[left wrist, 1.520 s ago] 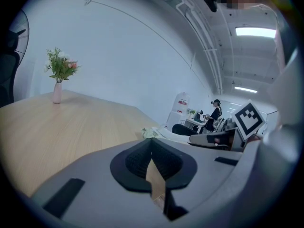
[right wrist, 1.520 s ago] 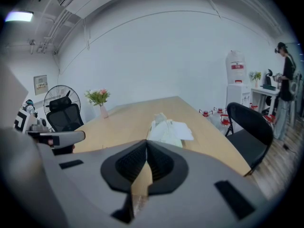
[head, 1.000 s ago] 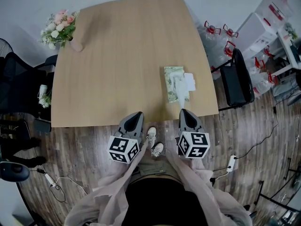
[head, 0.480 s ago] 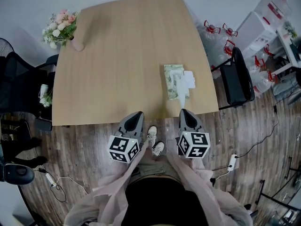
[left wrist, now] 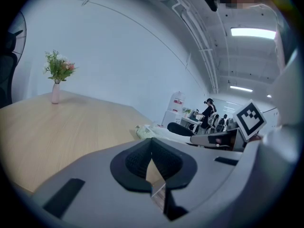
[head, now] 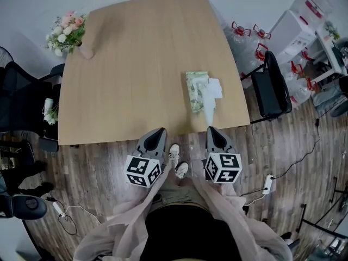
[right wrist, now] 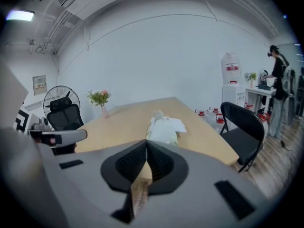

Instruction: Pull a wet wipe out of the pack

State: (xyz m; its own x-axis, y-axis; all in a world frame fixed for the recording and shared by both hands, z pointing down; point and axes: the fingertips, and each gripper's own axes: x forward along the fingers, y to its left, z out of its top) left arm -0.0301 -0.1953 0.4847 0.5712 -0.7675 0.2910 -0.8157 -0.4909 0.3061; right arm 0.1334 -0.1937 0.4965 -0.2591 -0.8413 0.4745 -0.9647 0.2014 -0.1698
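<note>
Here both grippers hang side by side at the near edge of the wooden table point(head: 136, 64), pointing across it. The left gripper point(head: 158, 131) has its jaws pressed together with nothing between them. The right gripper point(head: 211, 129) is likewise clenched and empty.

The wet wipe pack point(head: 194, 84), pale green, lies flat on the right part of the tabletop. It sits ahead of the right gripper and is apart from both grippers. Its white lid flap point(head: 216, 88) is folded open toward the table's right edge. A white wet wipe point(head: 209, 109) sticks out of the opening and trails over the pack's near end toward the person.

At the far left corner of the table stands a pink vase of pink and white flowers point(head: 69, 32). A black chair point(head: 273, 86) stands just beside the table's right side, with clear water bottles point(head: 246, 34) with red handles on the floor beyond it. A black office chair point(head: 24, 94) sits to the table's left. The person's light shoes point(head: 178, 162) show on the plank floor between the two grippers
</note>
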